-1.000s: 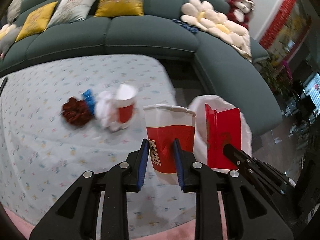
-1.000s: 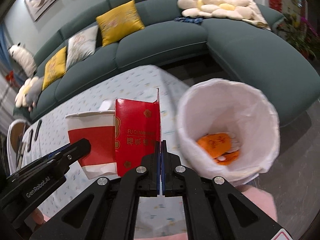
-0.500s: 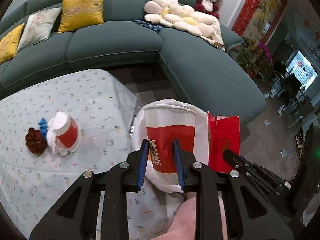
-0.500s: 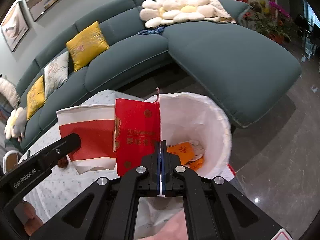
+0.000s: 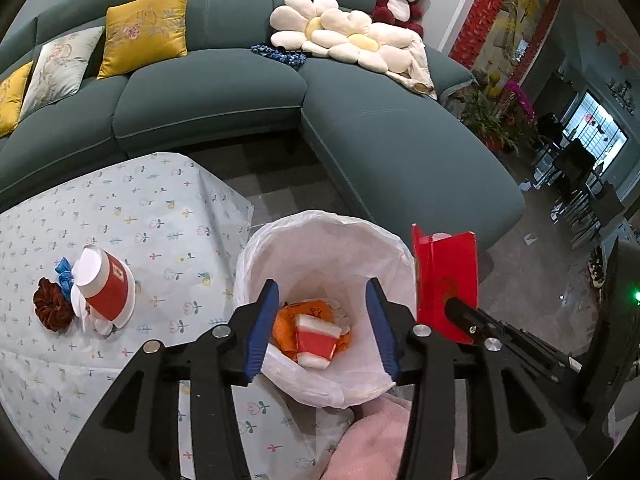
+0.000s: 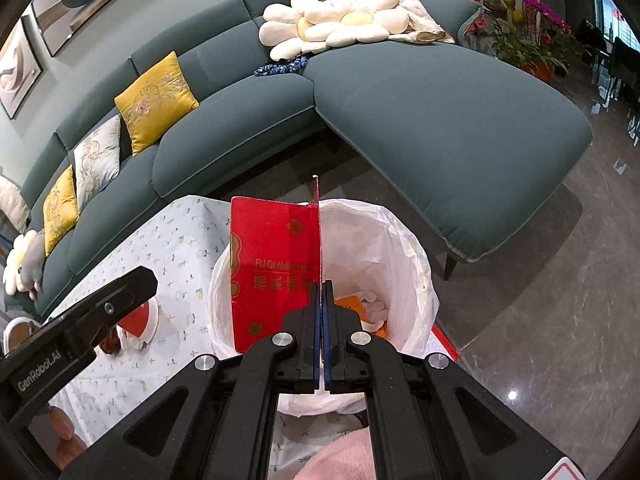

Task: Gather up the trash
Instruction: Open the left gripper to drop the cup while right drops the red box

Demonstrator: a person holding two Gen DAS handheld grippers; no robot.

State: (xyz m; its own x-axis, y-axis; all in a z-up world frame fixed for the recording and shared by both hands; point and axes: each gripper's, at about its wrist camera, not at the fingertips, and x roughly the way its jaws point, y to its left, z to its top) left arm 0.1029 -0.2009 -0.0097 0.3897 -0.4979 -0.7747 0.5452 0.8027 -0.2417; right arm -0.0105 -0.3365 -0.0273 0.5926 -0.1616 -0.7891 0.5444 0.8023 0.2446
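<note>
Cup (image 5: 316, 342) in bin (image 5: 256, 248); below opening left tool (image 5: 322, 330).

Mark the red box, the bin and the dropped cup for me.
red box (image 6: 276, 272), right wrist view, printed front face.
bin (image 5: 332, 224), left wrist view, far rim of its white liner.
dropped cup (image 5: 318, 340), left wrist view, red band on its side.

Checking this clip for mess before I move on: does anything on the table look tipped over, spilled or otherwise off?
Yes. A red-and-white paper cup lies tipped on its side on the tablecloth, resting on crumpled white tissue, with a blue wrapper and a dark red scrunchie-like wad beside it. No spilled liquid shows.
</note>
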